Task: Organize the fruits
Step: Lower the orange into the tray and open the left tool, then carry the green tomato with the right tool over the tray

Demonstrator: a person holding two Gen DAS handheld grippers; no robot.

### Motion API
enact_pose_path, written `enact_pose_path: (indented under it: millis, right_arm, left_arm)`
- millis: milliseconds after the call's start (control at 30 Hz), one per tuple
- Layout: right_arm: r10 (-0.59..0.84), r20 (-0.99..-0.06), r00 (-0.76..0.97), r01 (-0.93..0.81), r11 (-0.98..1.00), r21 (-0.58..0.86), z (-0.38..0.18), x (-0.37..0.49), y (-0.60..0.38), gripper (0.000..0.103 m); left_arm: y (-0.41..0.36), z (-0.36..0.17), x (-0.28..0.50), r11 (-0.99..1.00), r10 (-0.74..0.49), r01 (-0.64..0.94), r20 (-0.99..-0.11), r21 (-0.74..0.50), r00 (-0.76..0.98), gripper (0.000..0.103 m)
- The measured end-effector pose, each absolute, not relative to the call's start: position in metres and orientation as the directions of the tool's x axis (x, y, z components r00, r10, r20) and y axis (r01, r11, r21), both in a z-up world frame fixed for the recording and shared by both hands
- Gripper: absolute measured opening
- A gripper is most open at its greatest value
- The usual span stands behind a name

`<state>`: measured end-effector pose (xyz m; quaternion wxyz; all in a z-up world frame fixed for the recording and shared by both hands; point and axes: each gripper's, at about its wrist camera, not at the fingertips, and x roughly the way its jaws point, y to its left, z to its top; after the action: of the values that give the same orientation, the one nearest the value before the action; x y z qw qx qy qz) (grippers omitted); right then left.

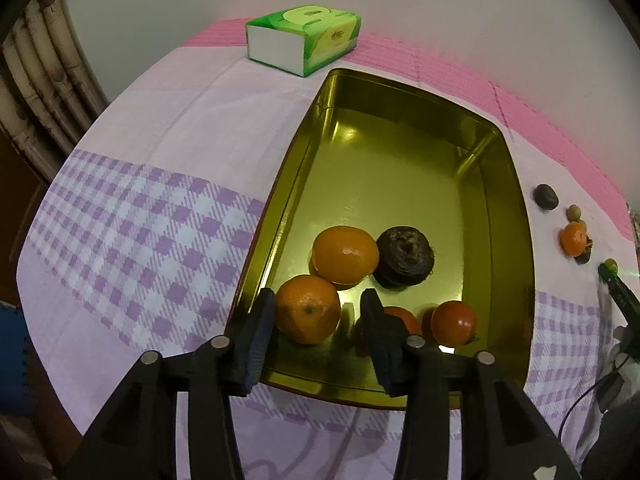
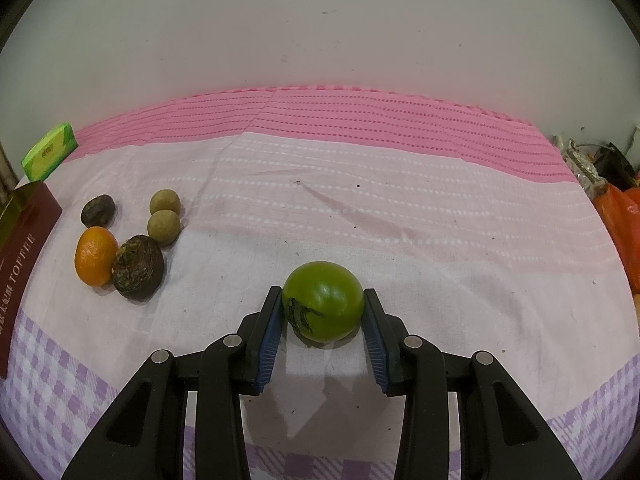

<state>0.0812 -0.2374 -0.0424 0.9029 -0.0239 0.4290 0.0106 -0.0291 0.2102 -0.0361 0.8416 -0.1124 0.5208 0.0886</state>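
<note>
In the left wrist view a gold tin tray [image 1: 504, 208] holds two oranges [image 1: 346, 255] [image 1: 307, 309], a dark wrinkled fruit [image 1: 405, 257] and two red tomatoes [image 1: 454, 322]. My left gripper [image 1: 320, 320] is open over the tray's near end, its fingers either side of the near orange with a gap on the right side. In the right wrist view my right gripper [image 2: 323, 312] has its pads against both sides of a green tomato [image 2: 323, 300] resting on the cloth. It also shows at the right edge of the left view [image 1: 610, 266].
Loose fruit lies left of the right gripper: an orange [image 2: 95, 255], two dark wrinkled fruits [image 2: 138, 266] [image 2: 98, 210] and two small tan balls [image 2: 164, 226]. A green tissue box [image 1: 304, 36] stands behind the tray. The tray's red outer wall [image 2: 24, 256] is at the left edge. Bags [image 2: 616, 200] lie at far right.
</note>
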Motion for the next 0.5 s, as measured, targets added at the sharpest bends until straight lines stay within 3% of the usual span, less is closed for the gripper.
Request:
enact_pose_path:
  millis: [500]
  right_arm:
    - [-0.007, -0.783, 0.622, -0.022, 0.999, -0.026, -0.041, 0.082, -0.237, 0.039]
  left_arm:
    - [0.196, -0.011, -0.036, 0.97, 0.043, -0.226, -0.848, -0.092, 0.529, 0.073]
